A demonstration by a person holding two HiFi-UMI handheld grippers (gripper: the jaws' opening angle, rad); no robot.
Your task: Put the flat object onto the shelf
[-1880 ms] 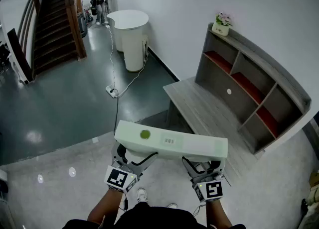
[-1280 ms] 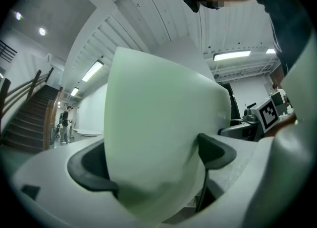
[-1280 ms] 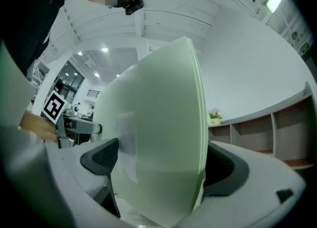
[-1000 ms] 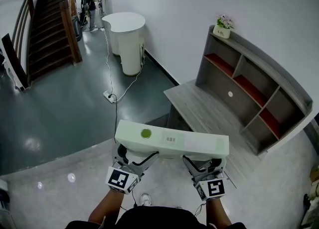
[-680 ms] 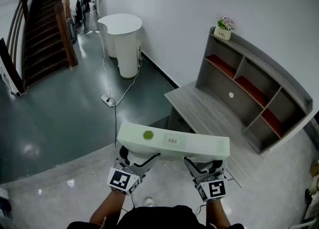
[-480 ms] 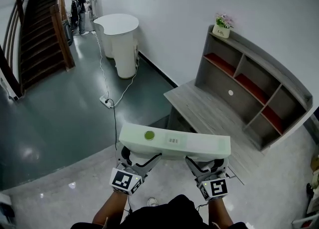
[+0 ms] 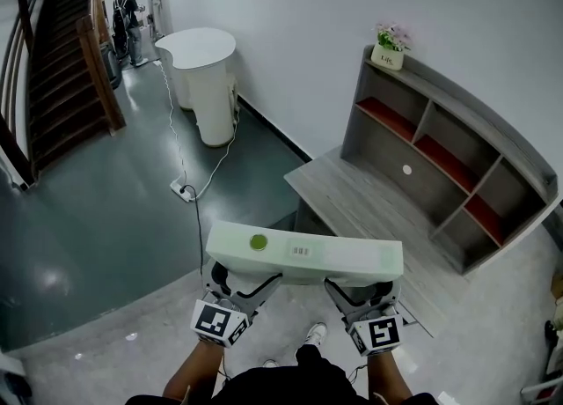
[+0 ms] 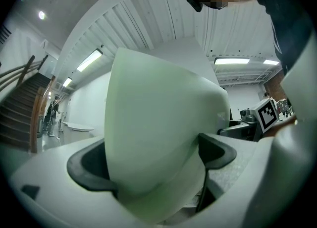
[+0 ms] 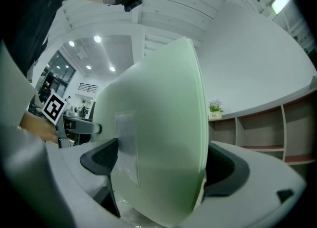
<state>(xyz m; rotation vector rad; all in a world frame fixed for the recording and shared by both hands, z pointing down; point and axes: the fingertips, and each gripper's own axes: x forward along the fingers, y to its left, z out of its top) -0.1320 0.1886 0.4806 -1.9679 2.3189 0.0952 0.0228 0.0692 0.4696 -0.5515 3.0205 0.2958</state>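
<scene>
Pale-green flat object (image 7: 303, 252) held level, clamped near one end by the left gripper (image 7: 236, 282), near the other by the right gripper (image 7: 359, 290); the shelf (image 7: 438, 162) stands ahead-right of both, well apart; approach and placing not yet done.

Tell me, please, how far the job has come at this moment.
Done: the flat object is lifted, with the left gripper and the right gripper each shut on its near edge. In hand: it is held level above the floor, short of the shelf. Left: bring it to the shelf and set it down there.
</scene>
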